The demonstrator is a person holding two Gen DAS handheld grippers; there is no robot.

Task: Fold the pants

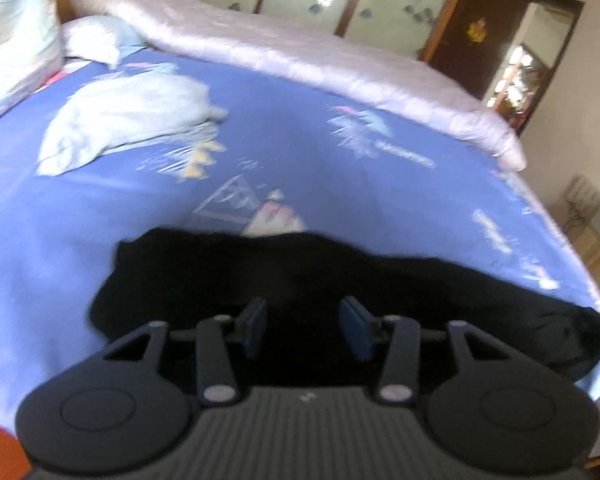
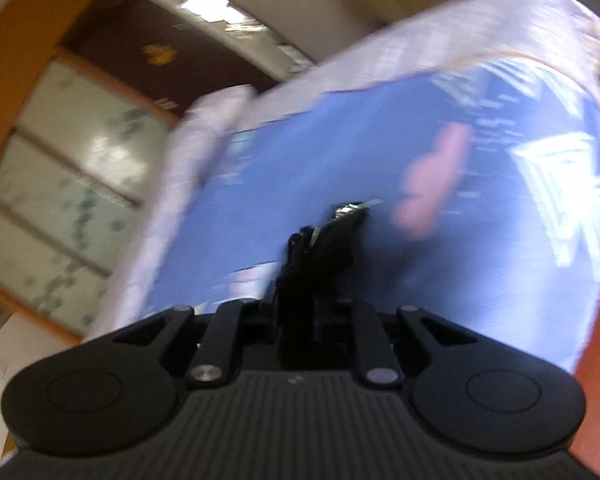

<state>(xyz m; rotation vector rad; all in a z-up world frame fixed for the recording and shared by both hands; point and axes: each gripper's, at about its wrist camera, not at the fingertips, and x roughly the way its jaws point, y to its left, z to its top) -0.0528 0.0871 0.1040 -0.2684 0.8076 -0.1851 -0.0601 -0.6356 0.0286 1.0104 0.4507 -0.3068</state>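
Black pants: rumpled, spread lengthwise along the bed's near edge on the blue patterned sheet.

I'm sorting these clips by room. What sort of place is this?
Most likely a home bedroom: a bed with a blue patterned sheet, a pale rolled quilt along its far side, a light pillow, and a wooden wardrobe with frosted panels behind.

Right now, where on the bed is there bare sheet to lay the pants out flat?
Open blue sheet lies between the black pants and the rolled pale quilt. The head end is crowded: a crumpled light-blue cloth and pillows.
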